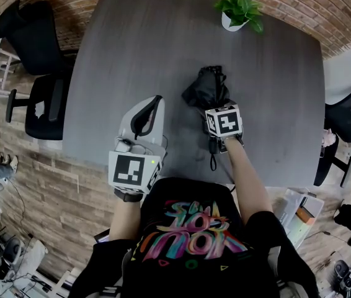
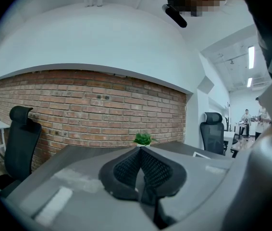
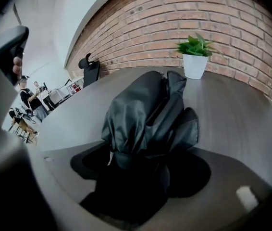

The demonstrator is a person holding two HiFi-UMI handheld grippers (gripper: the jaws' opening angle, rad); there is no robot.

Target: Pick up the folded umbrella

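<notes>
Right gripper (image 3: 135,179) apparently clamped on black folded umbrella (image 1: 207,87) atop grey table (image 1: 281,73); left gripper (image 2: 140,151) closed, empty, nearby

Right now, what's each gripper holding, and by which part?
Right gripper clamps the folded umbrella at its handle end; left gripper is shut, empty.

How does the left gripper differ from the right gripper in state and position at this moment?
The left gripper has its fingers closed together on nothing, while the right gripper has its fingers closed round the folded umbrella. In the head view, the left gripper sits nearer the person, at the near edge of the table, while the right gripper reaches farther over it. Both are shut.
</notes>
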